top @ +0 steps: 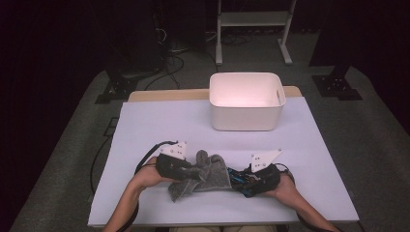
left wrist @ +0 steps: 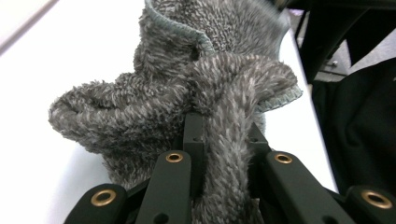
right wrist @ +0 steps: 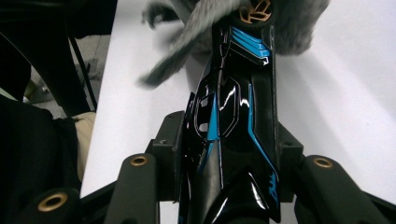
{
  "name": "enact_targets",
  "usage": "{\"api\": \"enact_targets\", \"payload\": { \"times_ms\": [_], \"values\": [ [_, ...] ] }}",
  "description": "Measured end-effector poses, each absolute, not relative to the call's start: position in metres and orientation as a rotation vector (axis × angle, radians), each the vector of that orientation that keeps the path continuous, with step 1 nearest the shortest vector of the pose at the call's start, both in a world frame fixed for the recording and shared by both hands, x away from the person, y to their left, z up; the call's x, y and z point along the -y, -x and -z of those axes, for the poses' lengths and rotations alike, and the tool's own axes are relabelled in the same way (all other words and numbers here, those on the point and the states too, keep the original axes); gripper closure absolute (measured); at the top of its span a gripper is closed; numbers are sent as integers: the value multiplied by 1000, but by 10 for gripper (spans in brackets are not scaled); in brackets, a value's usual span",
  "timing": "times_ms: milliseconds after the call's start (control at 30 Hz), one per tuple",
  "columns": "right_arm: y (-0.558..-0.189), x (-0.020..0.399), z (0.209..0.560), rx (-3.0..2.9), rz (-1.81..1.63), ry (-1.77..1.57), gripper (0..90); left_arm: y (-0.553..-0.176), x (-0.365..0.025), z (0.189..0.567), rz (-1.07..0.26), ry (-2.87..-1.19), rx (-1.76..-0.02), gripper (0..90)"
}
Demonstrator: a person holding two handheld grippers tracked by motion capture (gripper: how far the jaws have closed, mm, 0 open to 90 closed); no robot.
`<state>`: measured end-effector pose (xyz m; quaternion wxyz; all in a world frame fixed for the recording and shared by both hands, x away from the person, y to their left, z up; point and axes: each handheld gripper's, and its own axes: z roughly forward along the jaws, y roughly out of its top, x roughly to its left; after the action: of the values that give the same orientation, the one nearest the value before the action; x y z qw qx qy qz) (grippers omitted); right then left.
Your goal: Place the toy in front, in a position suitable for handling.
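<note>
Jaws: L gripper [left wrist: 222, 140] clamped on grey towel [left wrist: 187, 88], R gripper [right wrist: 229, 140] on black-blue tool [right wrist: 233, 116].

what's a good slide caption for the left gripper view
Left gripper shut on a fold of fluffy grey towel, bunched on the white table.

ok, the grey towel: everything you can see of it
The grey towel is fluffy terry-like cloth with a stitched hem, crumpled into a loose heap, not folded. It lies on the white table, near the front edge, between the two hands and well short of the white bin. The left tongs are shut on a bunched fold of it. The glossy black-and-blue tool clamped in the right tongs touches its other side.
</note>
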<state>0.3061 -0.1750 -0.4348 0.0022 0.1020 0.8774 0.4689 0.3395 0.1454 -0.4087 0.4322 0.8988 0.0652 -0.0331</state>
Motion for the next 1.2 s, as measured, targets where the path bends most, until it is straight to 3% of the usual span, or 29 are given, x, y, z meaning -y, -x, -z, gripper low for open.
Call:
{"api": "enact_targets", "payload": {
  "times_ms": [267,667,1167,1200],
  "values": [
    [-307,170,427,-2725,-1524,-281,556,-340,-138,405,89,-2186,-145,778],
    [-315,142,417,-2714,-1564,-191,557,-330,-156,361,21,-2104,-83,778],
    [-310,149,414,-2740,-1466,-275,511,-333,-124,354,46,-2131,-23,776],
    [-310,151,412,-2735,-1465,-278,540,-333,-121,353,44,-2135,-10,776]
  ]
}}
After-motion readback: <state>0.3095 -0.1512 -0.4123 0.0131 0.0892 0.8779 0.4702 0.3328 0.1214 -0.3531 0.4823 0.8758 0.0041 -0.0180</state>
